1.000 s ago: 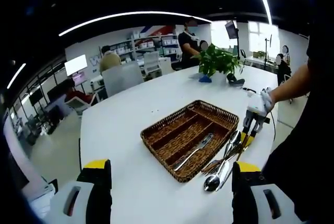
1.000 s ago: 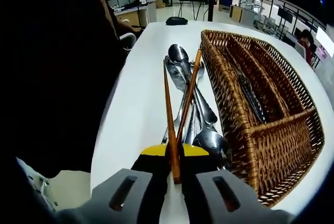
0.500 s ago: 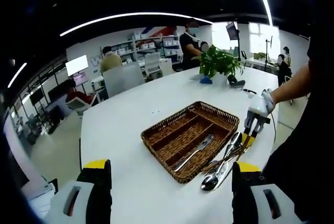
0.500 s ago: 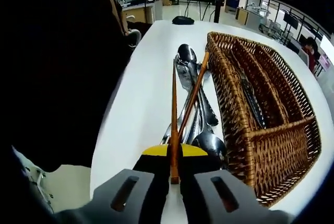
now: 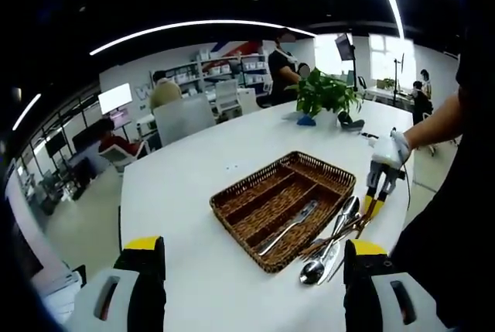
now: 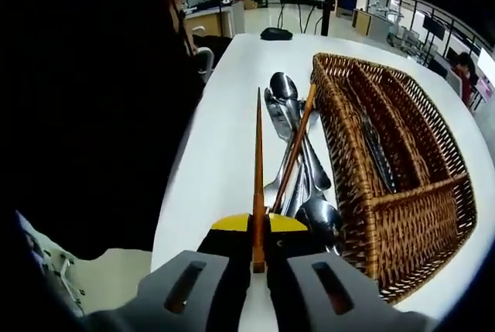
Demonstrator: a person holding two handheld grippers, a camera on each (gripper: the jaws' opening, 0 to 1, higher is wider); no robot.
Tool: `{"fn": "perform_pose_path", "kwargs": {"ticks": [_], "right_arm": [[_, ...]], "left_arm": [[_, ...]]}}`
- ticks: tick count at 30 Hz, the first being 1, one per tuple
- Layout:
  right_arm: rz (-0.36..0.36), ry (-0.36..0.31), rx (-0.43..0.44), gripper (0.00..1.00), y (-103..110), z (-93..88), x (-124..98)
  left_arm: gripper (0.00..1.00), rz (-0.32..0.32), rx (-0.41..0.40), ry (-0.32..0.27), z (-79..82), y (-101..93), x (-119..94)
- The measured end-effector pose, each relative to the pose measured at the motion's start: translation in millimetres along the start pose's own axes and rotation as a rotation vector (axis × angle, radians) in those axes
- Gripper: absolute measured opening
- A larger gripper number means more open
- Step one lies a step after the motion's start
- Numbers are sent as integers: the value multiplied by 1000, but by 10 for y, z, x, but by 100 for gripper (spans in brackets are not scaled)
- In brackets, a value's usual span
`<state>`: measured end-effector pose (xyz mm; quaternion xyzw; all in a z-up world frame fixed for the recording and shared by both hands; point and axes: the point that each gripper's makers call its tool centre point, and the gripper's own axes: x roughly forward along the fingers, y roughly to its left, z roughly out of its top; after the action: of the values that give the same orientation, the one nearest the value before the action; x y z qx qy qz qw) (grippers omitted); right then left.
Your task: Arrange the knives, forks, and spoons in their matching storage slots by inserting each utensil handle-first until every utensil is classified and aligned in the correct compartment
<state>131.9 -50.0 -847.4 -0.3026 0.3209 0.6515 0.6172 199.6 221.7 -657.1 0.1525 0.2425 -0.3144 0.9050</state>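
Wooden chopsticks are clamped in the right gripper, so lift clear of the spoons beside the basket.

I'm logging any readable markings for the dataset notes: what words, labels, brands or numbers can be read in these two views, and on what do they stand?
None can be read.
The wicker basket, the wooden chopsticks and the spoons bear no visible text.
The screen on the far wall shows bright, with nothing legible.
The shelf boxes are too small and blurred to read.
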Motion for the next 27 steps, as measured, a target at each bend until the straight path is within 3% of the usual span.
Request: {"fn": "perform_pose_path", "kwargs": {"ticks": [7,9,18,27], "right_arm": [[-26,-98,216,3,-53,204,-127],[-34,-100,213,3,-57,228,-168],[-171,-168,380,3,-300,377,-500],[-295,-121,455,3,-501,326,-694]], "left_arm": [[100,2,5,-3,9,16,2],[100,3,5,-5,18,20,1],[100,-12,0,-21,114,-25,36],[100,-15,16,-31,244,-50,98]]}}
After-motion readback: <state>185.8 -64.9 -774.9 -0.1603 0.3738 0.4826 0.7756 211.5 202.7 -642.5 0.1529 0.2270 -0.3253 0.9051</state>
